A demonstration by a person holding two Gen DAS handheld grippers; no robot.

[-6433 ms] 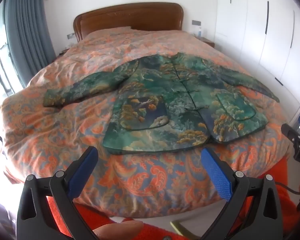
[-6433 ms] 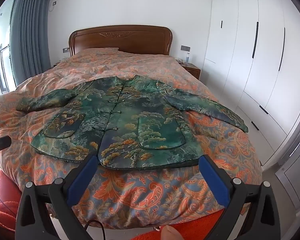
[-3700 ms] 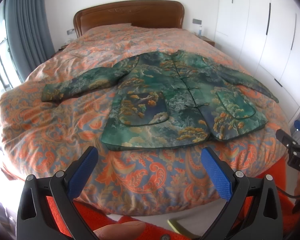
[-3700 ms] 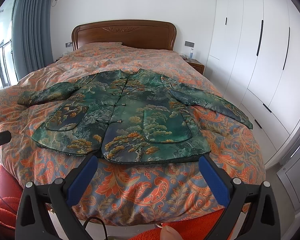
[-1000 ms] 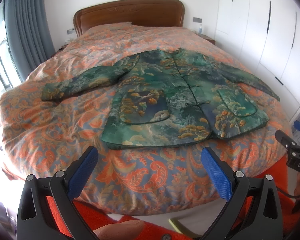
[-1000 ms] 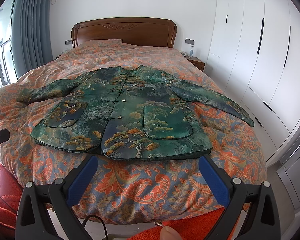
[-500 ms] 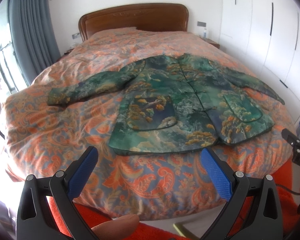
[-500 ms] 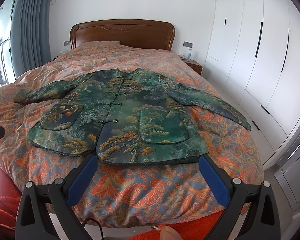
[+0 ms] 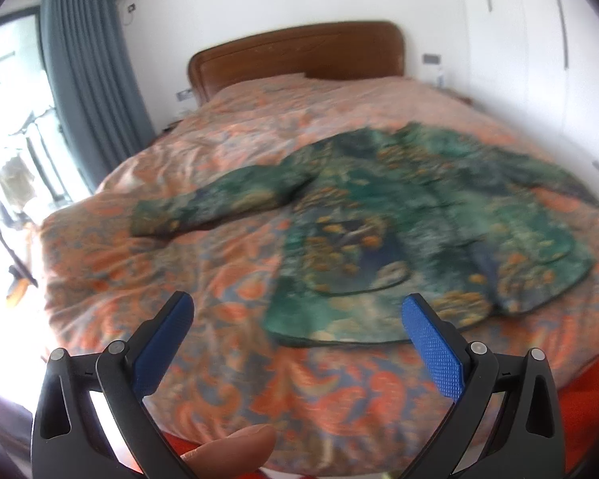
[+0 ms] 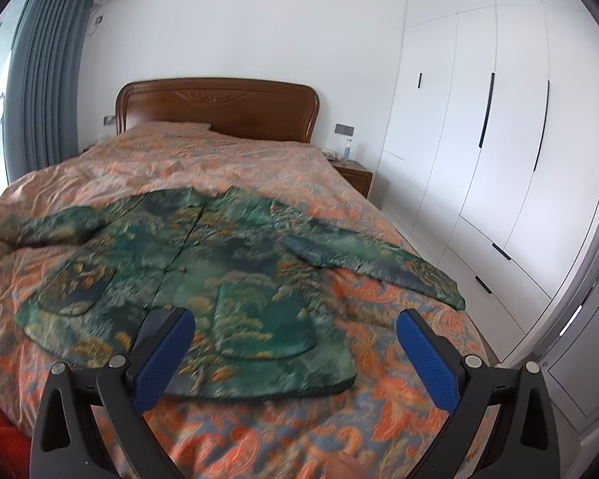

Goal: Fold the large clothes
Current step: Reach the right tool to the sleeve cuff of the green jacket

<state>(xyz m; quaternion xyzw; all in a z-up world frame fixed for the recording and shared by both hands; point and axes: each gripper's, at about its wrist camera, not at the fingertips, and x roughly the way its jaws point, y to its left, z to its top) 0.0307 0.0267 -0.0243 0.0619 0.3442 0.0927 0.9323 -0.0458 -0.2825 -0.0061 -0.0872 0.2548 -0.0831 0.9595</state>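
Left gripper [image 9: 297,319], right gripper [image 10: 295,335]: jaws apart, empty | jacket [image 10: 219,279]: flat on bed [image 10: 379,419], sleeves spread for folding

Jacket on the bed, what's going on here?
A person holds a gripper in each hand over the foot of the bed. The green patterned jacket lies spread flat on the orange paisley duvet, front up, both sleeves out, nothing folded yet. The left gripper and right gripper are both open and empty, fingers clear of the fabric, near the hem.
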